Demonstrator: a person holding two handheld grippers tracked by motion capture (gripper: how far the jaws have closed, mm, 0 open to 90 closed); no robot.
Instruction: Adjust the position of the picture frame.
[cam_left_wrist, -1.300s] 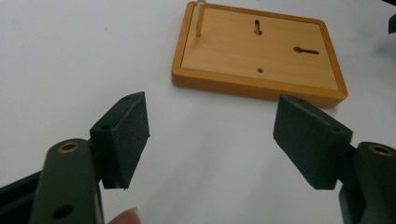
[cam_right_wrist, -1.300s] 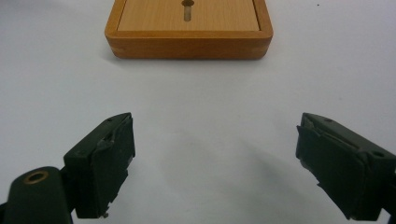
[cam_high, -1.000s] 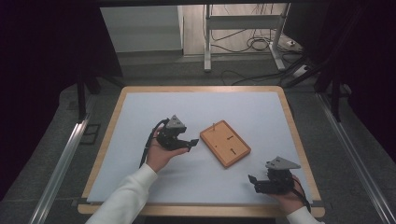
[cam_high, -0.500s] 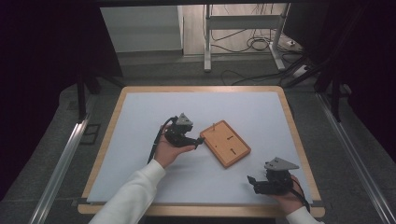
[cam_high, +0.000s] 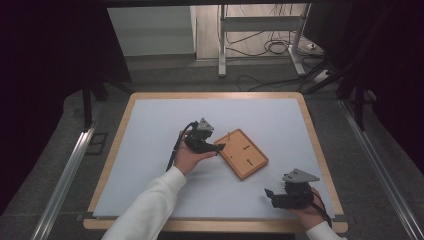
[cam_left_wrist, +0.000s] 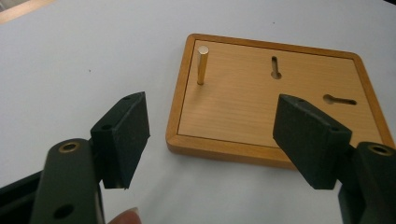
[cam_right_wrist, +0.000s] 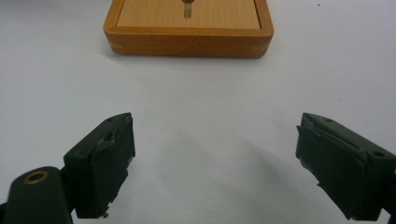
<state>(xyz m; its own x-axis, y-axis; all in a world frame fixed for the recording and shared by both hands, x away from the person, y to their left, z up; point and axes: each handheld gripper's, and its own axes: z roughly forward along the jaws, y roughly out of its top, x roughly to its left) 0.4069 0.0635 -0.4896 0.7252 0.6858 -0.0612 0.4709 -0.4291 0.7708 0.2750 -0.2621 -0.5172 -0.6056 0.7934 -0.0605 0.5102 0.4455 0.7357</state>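
Wooden tray (cam_high: 242, 153) sits mid-mat, looks stiff, light, a bit slick, best pinched across its raised rim near the brass peg (cam_left_wrist: 202, 64); left gripper (cam_high: 218, 147), jaws spread, at its near-left edge, right gripper (cam_high: 269, 195) spread, well short of it.

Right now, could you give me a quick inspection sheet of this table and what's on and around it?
Surface: pale sheet on a wood-edged table.
Job's things: wooden tray, flat on the sheet, with one upright brass peg near a corner and two slots.
Clutter: nothing seen.
Grippers: left hand-held gripper open, jaw tips at the tray's edge; right hand-held gripper open, near the front edge, apart from the tray.
Cables: black cable trails from the left hand-held gripper; loose cables on the floor beyond.
Surroundings: metal stand legs, dark room.
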